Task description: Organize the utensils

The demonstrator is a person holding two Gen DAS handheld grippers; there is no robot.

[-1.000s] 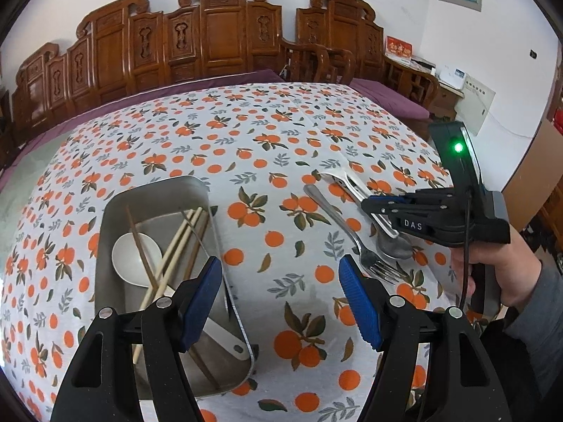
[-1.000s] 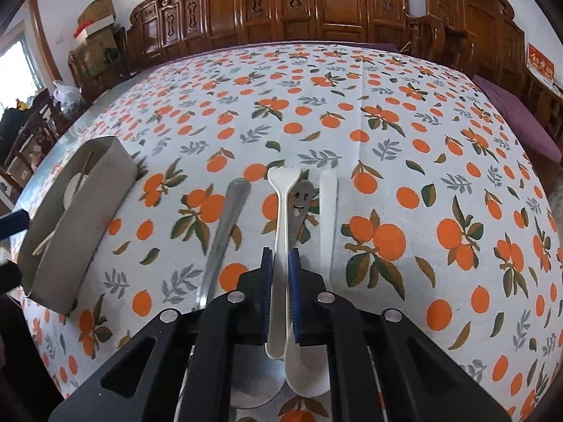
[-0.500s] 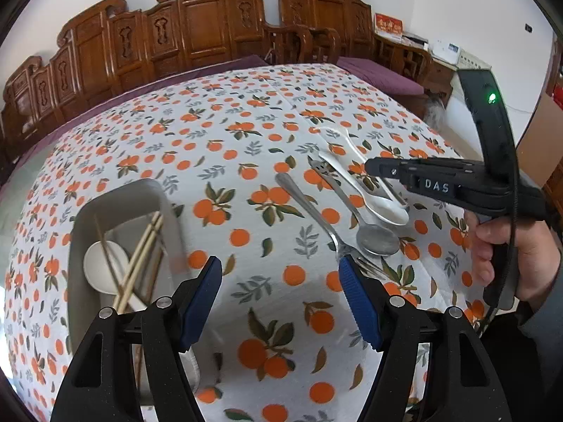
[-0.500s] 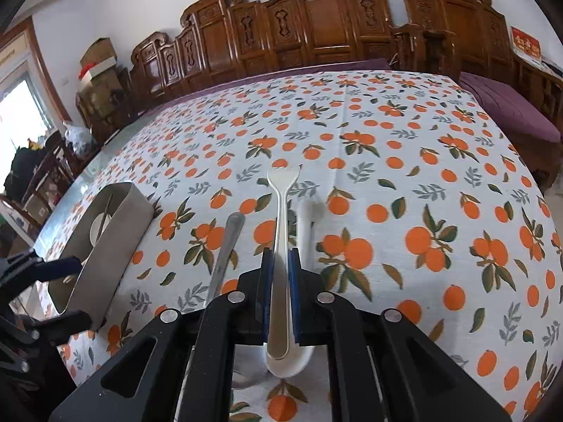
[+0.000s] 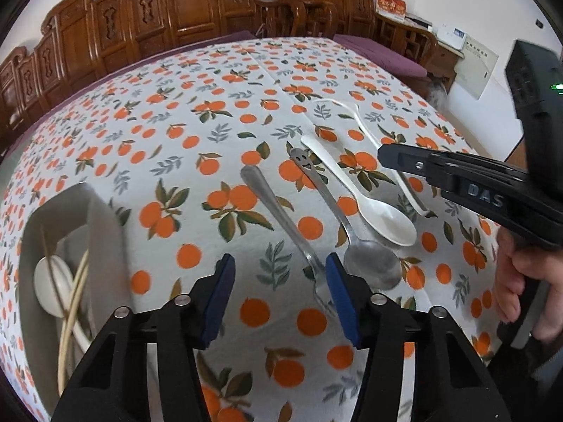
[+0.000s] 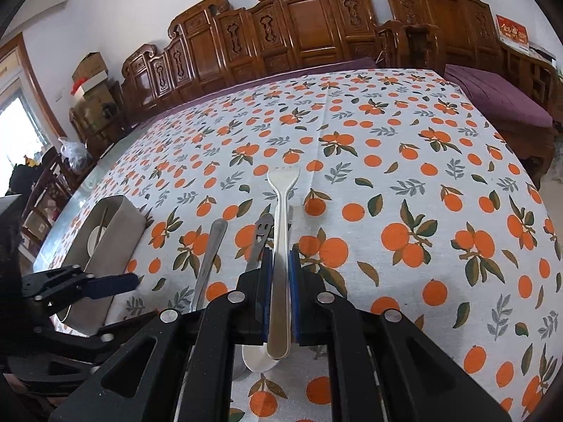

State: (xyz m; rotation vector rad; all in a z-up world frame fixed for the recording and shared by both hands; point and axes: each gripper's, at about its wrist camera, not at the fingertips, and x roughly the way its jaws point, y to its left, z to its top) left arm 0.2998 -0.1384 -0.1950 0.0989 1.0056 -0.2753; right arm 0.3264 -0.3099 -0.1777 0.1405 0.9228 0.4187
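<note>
White plastic fork [image 6: 279,246] clamped in right gripper [image 6: 279,293]; left gripper [image 5: 279,293] closing, empty.
Risk: left's right pad clips metal fork [image 5: 286,232], nudging it.

The far half of the tabletop [image 6: 404,112] lies bare under its orange-print cloth, open to a pass from any side. Nearer, a row of cutlery takes up the middle: a fork [image 5: 281,221], a metal spoon [image 5: 355,246] and a white spoon [image 5: 359,197] lie close together with narrow strips of cloth between them. The left hand-held gripper [image 5: 278,292] hangs over the fork's tines, its jaws closing with only cloth between them. A metal tray [image 5: 105,242] with tall walls blocks the left edge. The right hand-held gripper [image 6: 279,281], clamped on a white utensil [image 6: 279,246], hangs over the cutlery's right side. Carved wooden chairs [image 6: 309,28] wall off the far edge.
</note>
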